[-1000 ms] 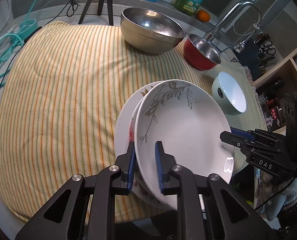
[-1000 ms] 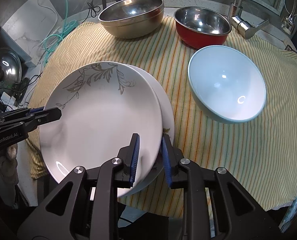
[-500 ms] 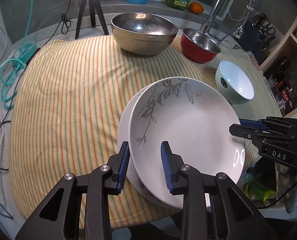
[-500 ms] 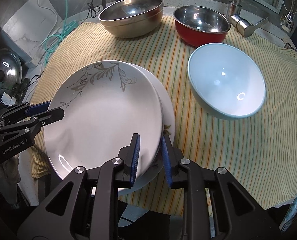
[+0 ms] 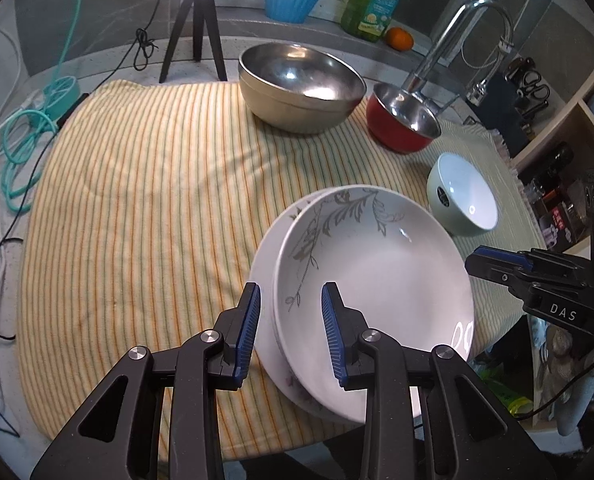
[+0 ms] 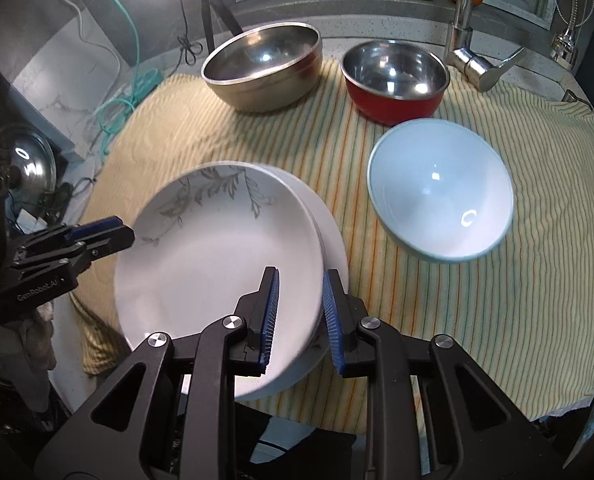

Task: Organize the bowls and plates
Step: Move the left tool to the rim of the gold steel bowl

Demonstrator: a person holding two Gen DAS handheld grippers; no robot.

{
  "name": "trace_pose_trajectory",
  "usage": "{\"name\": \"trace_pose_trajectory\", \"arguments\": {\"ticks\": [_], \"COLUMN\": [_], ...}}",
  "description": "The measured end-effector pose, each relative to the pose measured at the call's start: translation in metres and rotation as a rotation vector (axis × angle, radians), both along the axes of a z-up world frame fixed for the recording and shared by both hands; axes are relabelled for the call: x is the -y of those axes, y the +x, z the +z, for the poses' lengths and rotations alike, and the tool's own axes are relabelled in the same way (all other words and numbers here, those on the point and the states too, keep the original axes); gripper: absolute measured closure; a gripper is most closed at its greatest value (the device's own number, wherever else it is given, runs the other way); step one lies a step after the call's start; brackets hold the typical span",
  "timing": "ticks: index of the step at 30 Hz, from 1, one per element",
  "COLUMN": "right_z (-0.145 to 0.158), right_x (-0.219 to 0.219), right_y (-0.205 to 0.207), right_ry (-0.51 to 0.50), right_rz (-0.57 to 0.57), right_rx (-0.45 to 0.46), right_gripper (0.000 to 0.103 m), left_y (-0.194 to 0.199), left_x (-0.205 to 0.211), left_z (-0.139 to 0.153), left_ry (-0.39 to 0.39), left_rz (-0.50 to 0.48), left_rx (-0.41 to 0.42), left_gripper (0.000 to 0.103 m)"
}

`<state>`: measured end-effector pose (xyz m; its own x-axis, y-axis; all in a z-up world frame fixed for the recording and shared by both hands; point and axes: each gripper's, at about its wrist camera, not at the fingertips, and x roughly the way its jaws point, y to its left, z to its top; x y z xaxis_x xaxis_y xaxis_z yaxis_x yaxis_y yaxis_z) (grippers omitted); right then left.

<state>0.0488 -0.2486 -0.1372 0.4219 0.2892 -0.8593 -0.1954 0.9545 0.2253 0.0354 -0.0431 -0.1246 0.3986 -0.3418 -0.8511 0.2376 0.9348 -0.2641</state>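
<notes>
the leaf-patterned plate (image 5: 377, 280) lies stacked on a plain white plate (image 5: 267, 280) at the near edge of the striped cloth (image 5: 137, 200) on the tabletop. the left gripper (image 5: 291, 328) straddles the stack's rim, jaws spread, not touching. the right gripper (image 6: 299, 312) straddles the opposite rim, jaws also spread. beyond sit a pale blue bowl (image 6: 441, 196), a red bowl (image 6: 395, 76) and a large steel bowl (image 6: 263, 68).
</notes>
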Motion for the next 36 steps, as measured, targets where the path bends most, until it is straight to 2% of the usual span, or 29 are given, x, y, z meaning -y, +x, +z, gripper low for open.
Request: {"name": "trace_pose_trajectory", "arguments": {"ticks": [4, 6, 7, 8, 12, 19, 27, 36], "right_z": [0.017, 0.027, 0.031, 0.035, 0.046, 0.048, 0.028, 0.004], "right_x": [-0.001, -0.002, -0.003, -0.004, -0.011, -0.022, -0.027, -0.015], "right_y": [0.010, 0.017, 0.020, 0.024, 0.042, 0.079, 0.124, 0.158], "right_ry": [0.050, 0.067, 0.074, 0.079, 0.076, 0.099, 0.099, 0.145], "right_rz": [-0.012, -0.021, -0.024, -0.025, -0.025, -0.029, -0.061, -0.113], "right_rx": [0.041, 0.066, 0.077, 0.087, 0.123, 0.127, 0.085, 0.028], "right_gripper": [0.078, 0.068, 0.059, 0.058, 0.058, 0.058, 0.058, 0.058], "left_y": [0.012, 0.019, 0.023, 0.026, 0.042, 0.076, 0.123, 0.165], "left_x": [-0.008, -0.011, -0.013, -0.014, -0.019, -0.028, -0.033, -0.027], "left_z": [0.009, 0.014, 0.017, 0.019, 0.027, 0.038, 0.037, 0.022], "left_ry": [-0.022, -0.034, -0.038, -0.041, -0.047, -0.083, -0.137, -0.134], "left_rz": [0.014, 0.017, 0.019, 0.021, 0.029, 0.046, 0.068, 0.063], "left_rx": [0.015, 0.027, 0.035, 0.042, 0.070, 0.102, 0.092, 0.059], "left_gripper": [0.074, 0.074, 0.074, 0.074, 0.074, 0.074, 0.074, 0.074]}}
